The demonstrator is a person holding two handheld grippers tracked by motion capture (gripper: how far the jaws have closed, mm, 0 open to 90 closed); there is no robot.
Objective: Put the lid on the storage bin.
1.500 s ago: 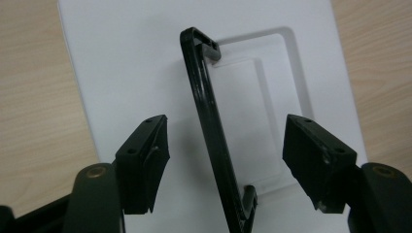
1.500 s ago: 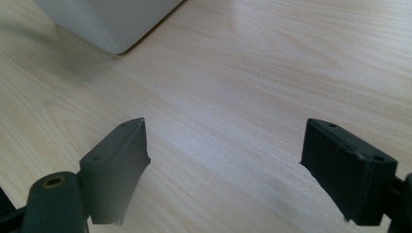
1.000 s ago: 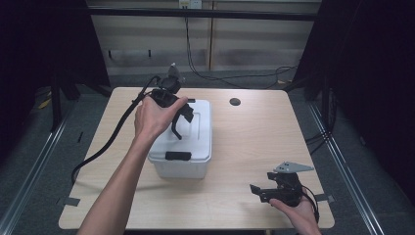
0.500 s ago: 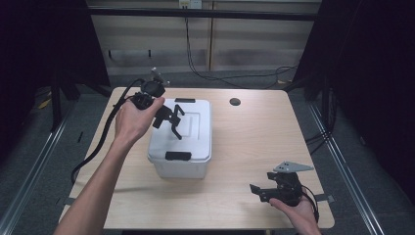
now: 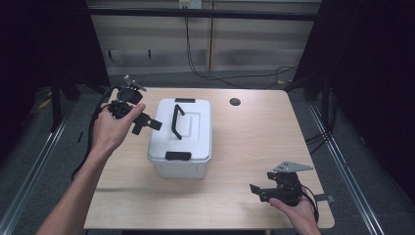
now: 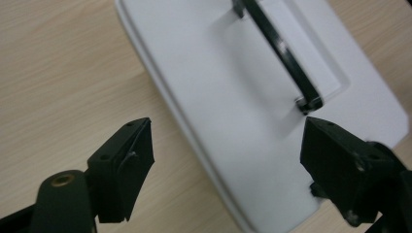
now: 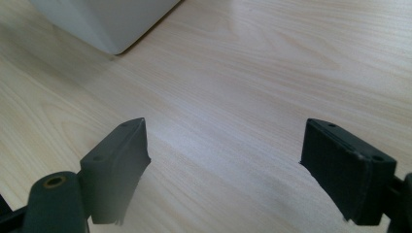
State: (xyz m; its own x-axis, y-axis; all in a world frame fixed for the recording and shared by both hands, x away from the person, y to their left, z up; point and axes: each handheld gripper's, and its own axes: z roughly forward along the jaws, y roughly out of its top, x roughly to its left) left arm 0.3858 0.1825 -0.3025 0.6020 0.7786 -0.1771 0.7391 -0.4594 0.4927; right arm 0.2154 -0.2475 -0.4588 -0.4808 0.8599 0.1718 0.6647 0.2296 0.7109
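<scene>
Desk in the high view carries a white box near its middle, black handle on the lid. Left gripper hovers just beside the box's left edge, fingers spread, holding nothing. Right gripper rests near the front right corner.

Left gripper view: fingers wide apart above the lid edge.

Right gripper view: fingers open over bare desk, box corner far off.

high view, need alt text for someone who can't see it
A white lidded box with a black handle sits mid-table on a light wooden table. The left gripper, jaws open, is held in the air by the box's left edge, while the right gripper, jaws open and empty, sits low at the near right corner. A dark round hole marks the far side.
</scene>
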